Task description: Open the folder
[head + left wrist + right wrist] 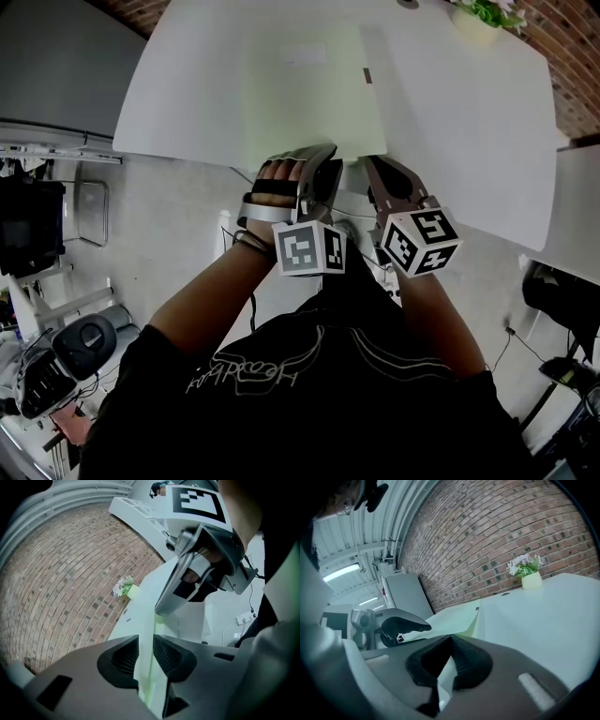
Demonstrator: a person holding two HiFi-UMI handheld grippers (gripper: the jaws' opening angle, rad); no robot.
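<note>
Shows thin, pale green folder (309, 94) flat on smooth white table (469, 122), near edge at 6 o'clock. Pinches that edge shut in right gripper (375, 167); straddles it with left gripper (323, 155), jaws narrowly apart. Reveals ribbed black pads (168, 656) only in gripper views; potted flowers (483, 14) at 1 o'clock.

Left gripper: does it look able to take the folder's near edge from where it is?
Probably yes. The folder has its near edge lying between the parted jaws of the left gripper, pads not pressing. The right gripper seems to grip the same edge alongside, not across the left's path.
</note>
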